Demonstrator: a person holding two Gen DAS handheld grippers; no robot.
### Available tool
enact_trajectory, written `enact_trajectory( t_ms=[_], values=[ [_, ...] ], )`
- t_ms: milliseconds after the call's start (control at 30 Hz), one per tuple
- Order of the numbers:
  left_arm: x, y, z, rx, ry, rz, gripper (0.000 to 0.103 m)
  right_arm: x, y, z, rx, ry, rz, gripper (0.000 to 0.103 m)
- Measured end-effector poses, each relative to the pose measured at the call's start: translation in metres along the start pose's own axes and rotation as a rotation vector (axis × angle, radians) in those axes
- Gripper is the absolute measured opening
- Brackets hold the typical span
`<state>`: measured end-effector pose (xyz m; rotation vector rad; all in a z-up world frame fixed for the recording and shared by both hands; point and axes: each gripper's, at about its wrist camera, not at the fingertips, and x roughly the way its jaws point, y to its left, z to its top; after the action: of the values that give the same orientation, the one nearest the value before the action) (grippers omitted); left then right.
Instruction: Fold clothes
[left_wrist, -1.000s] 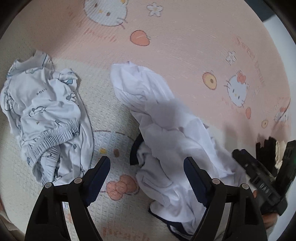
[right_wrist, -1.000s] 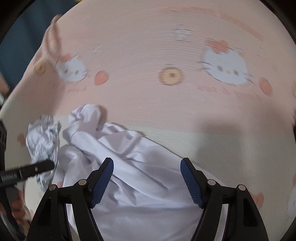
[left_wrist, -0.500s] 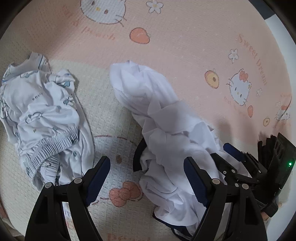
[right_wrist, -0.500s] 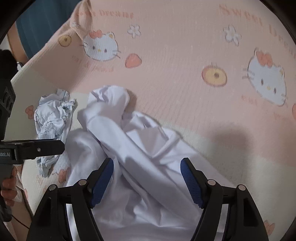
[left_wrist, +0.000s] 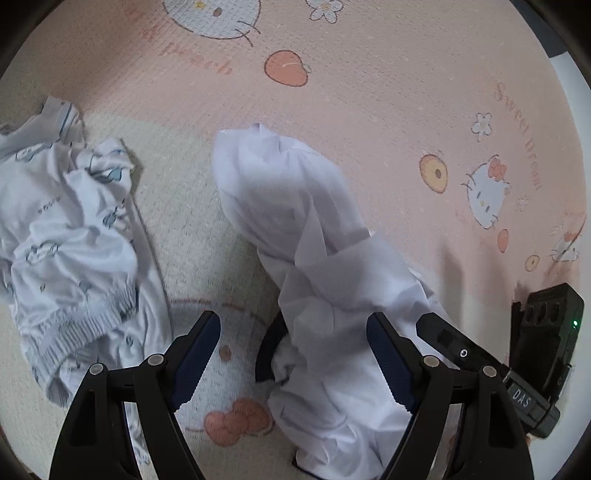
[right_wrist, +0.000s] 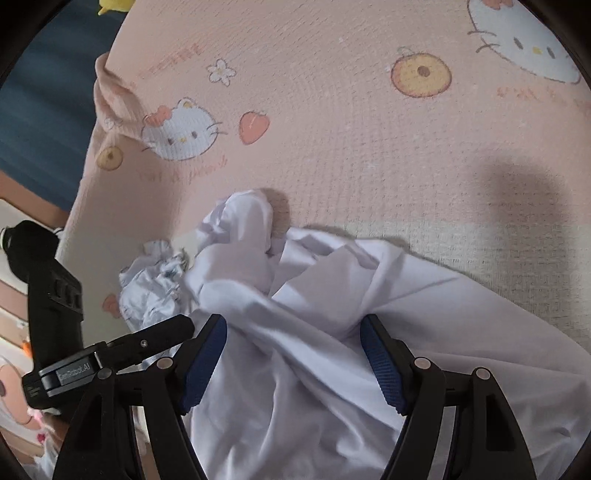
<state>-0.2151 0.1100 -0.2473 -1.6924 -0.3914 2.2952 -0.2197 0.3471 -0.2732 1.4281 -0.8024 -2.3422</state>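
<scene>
A crumpled white garment with a dark navy trim lies in a long heap on the cartoon-cat blanket. My left gripper hangs open just above its near end, nothing between the fingers. In the right wrist view the same white garment fills the lower half, and my right gripper is open low over its folds. A second, pale blue printed garment sits bunched to the left; it shows small in the right wrist view as the printed garment.
The pink and cream blanket covers the whole surface. The right gripper's body shows at the left view's right edge, and the left gripper's body at the right view's left edge. A dark blue area lies beyond the blanket's edge.
Both grippers have come down closer to the white garment, and the right one has moved in over it. Both stay open; the garment has barely shifted.
</scene>
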Motion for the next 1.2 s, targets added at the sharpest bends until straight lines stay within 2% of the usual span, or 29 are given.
enact_trajectory(
  t_ms=[100, 133, 167, 200, 267, 467, 667, 833, 1067, 1200],
  values=[
    [0.001, 0.001, 0.000, -0.017, 0.009, -0.018, 0.081, 0.012, 0.000, 0.003, -0.002, -0.011, -0.023, 0.071],
    [0.000, 0.002, 0.001, -0.018, 0.010, -0.020, 0.081, 0.015, 0.000, 0.003, -0.013, -0.014, -0.041, 0.044],
    [0.000, 0.002, 0.001, -0.018, 0.011, -0.021, 0.081, 0.015, 0.002, 0.002, -0.035, -0.018, -0.054, 0.011],
    [-0.001, 0.002, 0.001, -0.017, 0.012, -0.019, 0.081, 0.015, 0.005, 0.002, -0.058, -0.023, -0.067, 0.007],
    [-0.002, 0.002, 0.001, -0.018, 0.011, -0.020, 0.081, 0.016, 0.009, 0.000, -0.101, -0.032, -0.093, 0.007],
    [-0.002, 0.002, 0.008, -0.045, 0.006, -0.040, 0.081, -0.001, 0.003, 0.002, -0.111, -0.073, -0.170, 0.007],
    [0.013, -0.002, 0.019, -0.045, 0.011, -0.005, 0.081, -0.018, -0.004, 0.004, -0.120, -0.114, -0.248, 0.006],
    [0.024, -0.005, 0.033, -0.041, -0.003, 0.035, 0.081, -0.031, -0.020, 0.006, -0.113, -0.142, -0.346, 0.006],
    [0.033, -0.004, 0.048, -0.010, -0.030, 0.088, 0.081, -0.042, -0.027, 0.006, -0.094, -0.152, -0.331, 0.007],
    [0.037, -0.002, 0.053, -0.010, -0.034, 0.084, 0.081, -0.047, -0.035, 0.008, -0.065, -0.158, -0.283, 0.007]
  ],
)
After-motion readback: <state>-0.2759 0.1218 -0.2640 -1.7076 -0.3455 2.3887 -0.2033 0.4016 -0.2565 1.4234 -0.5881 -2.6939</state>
